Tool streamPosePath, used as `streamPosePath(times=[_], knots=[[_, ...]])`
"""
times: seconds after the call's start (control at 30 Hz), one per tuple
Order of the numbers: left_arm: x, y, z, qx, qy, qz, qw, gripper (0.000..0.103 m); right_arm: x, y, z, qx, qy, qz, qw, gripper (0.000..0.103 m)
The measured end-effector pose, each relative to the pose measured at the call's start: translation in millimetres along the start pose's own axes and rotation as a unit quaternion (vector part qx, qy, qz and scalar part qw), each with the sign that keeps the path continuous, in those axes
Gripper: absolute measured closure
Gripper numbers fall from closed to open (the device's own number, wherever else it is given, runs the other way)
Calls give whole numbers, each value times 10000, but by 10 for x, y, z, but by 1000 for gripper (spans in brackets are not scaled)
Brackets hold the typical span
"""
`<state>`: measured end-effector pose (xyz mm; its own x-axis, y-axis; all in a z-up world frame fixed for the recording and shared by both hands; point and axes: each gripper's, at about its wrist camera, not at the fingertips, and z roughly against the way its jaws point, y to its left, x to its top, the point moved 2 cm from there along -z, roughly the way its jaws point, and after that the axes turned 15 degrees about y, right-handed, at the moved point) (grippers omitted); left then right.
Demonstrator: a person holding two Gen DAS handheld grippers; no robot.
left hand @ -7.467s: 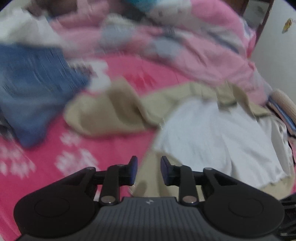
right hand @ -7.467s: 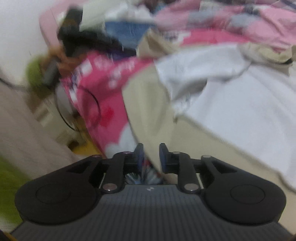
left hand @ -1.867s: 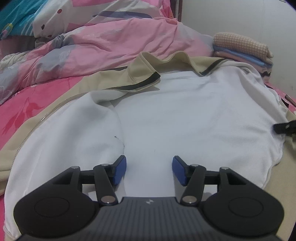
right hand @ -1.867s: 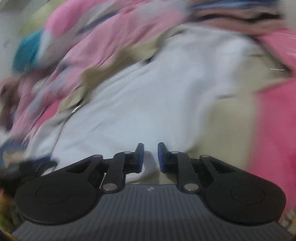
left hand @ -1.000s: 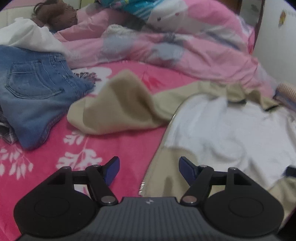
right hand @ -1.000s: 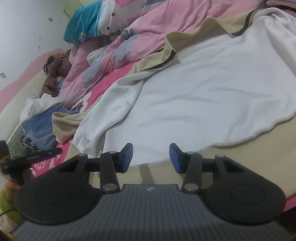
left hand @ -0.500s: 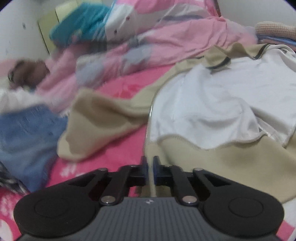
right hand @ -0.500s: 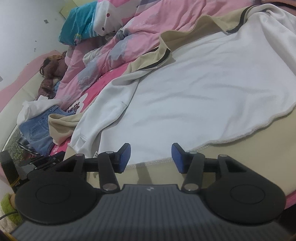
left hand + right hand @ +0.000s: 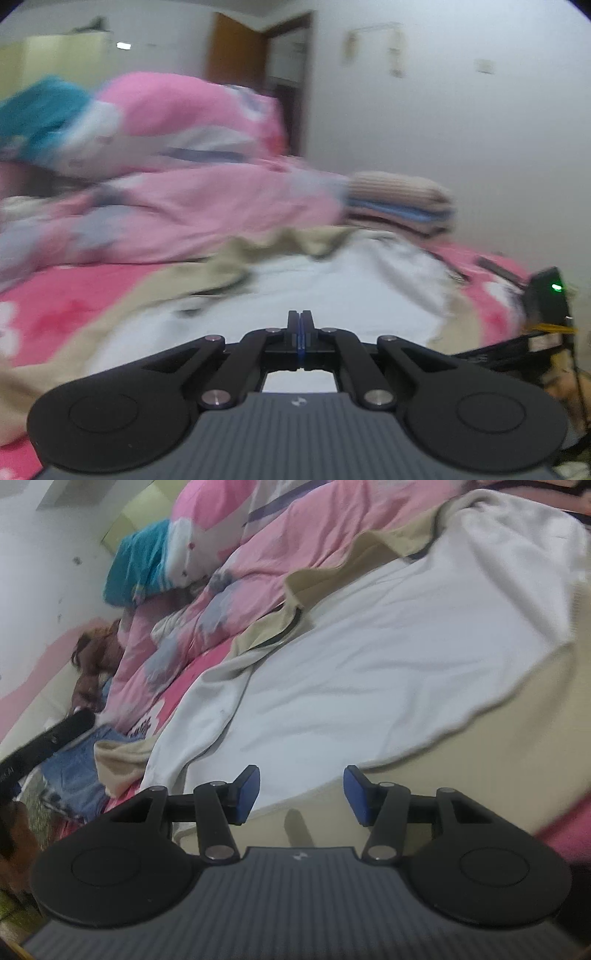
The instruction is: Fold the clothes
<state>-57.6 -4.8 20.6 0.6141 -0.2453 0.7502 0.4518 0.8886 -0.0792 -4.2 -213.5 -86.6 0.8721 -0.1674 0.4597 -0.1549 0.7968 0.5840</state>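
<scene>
Left wrist view was blurred: the left hand-held gripper (image 9: pixel 300 334) had its blue pads pressed together, and whether any cloth was pinched between them could not be told. Just beyond it lay the jacket (image 9: pixel 343 291), white lining up and beige edges showing, on the pink bed sheet (image 9: pixel 55 302). Farther off sat a rumpled pink quilt (image 9: pixel 207 199) and a stack of folded clothes (image 9: pixel 399 206) against the wall. Right wrist view showed the right hand-held gripper (image 9: pixel 301 794) spread wide and holding nothing, hovering near the jacket's (image 9: pixel 369 672) beige hem. To the left lay blue jeans (image 9: pixel 77 768), then the quilt (image 9: pixel 295 535) and a teal pillow (image 9: pixel 144 561) behind.
</scene>
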Motion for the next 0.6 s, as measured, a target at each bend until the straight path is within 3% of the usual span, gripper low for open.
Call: streamPosePath(times=[0.07, 0.13, 0.2, 0.27, 0.33, 0.47, 0.53, 0.6], knots=[[4, -148, -146, -215, 200, -155, 9994, 103, -22, -78, 65, -4, -59, -121, 9999, 53], [-44, -156, -243, -146, 384, -150, 9990, 102, -44, -138, 102, 18, -85, -204, 9998, 52], [-130, 5, -254, 95, 561, 62, 9984, 101, -55, -166, 105, 42, -83, -251, 9996, 52], [-281, 317, -149, 529, 743, 555, 9943, 92, -46, -144, 66, 160, -31, -257, 9995, 51], [-478, 679, 21, 975, 868, 1151, 9847, 84, -22, -63, 0, 414, 72, -180, 9990, 51], [-909, 1314, 402, 1800, 1000, 2208, 9533, 62, 30, 384, -281, 1051, 483, 366, 9926, 43], [-1102, 1494, 516, 2001, 1017, 2513, 9415, 50, 13, 677, -460, 1197, 725, 766, 9872, 40], [-1208, 1603, 500, 2085, 1110, 2613, 9359, 45, -46, 976, -662, 1316, 979, 1180, 9794, 39]])
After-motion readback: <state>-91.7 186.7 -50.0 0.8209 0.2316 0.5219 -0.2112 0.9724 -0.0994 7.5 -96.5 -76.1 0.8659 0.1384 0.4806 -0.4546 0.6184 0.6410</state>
